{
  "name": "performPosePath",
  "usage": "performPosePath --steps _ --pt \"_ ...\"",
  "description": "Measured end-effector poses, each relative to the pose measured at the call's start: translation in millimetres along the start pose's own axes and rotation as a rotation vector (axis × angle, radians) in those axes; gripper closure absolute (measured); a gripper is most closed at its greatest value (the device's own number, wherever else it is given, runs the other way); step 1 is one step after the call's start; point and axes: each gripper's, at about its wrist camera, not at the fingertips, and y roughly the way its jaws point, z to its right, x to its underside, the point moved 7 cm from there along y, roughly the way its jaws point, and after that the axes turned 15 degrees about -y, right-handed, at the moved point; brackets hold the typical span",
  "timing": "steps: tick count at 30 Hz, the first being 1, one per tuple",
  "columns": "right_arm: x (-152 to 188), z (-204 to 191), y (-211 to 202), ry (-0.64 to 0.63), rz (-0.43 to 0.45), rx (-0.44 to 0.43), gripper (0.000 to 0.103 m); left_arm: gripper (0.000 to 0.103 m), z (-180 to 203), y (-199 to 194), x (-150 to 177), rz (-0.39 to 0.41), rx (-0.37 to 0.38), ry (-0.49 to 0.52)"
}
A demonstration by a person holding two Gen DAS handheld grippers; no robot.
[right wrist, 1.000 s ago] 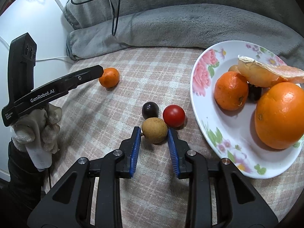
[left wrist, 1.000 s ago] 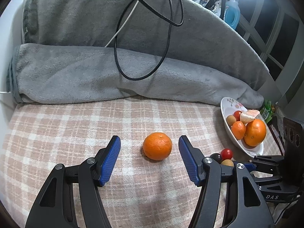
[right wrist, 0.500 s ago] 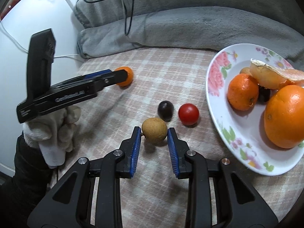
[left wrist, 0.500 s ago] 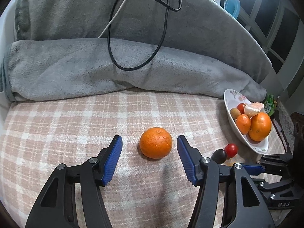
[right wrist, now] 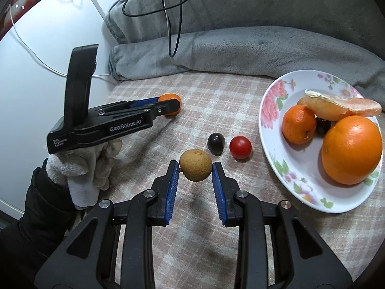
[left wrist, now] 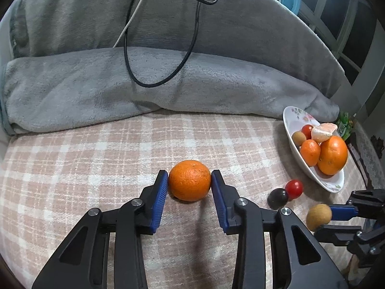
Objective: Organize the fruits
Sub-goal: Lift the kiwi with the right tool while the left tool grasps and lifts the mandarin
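A small orange (left wrist: 189,180) lies on the pink checked cloth between the blue pads of my left gripper (left wrist: 189,178); its jaws are closing and both pads touch the fruit's sides. The right wrist view shows that gripper (right wrist: 172,101) at the left, with the orange (right wrist: 171,96) half hidden behind its fingers. My right gripper (right wrist: 195,166) is shut on a round brown fruit (right wrist: 195,165); in the left wrist view this brown fruit (left wrist: 318,216) and gripper (left wrist: 333,219) sit at the lower right. A flowered white plate (right wrist: 288,168) holds two oranges, a peeled segment and small fruits.
A dark grape (right wrist: 216,142) and a red cherry tomato (right wrist: 240,147) lie on the cloth just left of the plate (left wrist: 292,118). Folded grey blankets (left wrist: 168,84) with a black cable (left wrist: 127,55) bound the far side. A gloved hand (right wrist: 79,168) holds the left gripper.
The left jaws have closed in from wide apart until the pads meet the small orange, and the gripper has edged forward. The right gripper stays shut on the brown fruit.
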Motion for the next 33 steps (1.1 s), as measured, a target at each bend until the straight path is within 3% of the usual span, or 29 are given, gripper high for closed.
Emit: performPosePath --steps 10,33 --pt "3.1 4.5 -18.5 0.009 0.033 0.004 0.073 0.069 4.5 -14.9 0.2 0.026 0.016 -0.009" --pt "29.8 52.4 -74.4 0.084 0.098 0.086 0.073 0.069 99.3 -34.9 2.0 0.077 0.102 0.107"
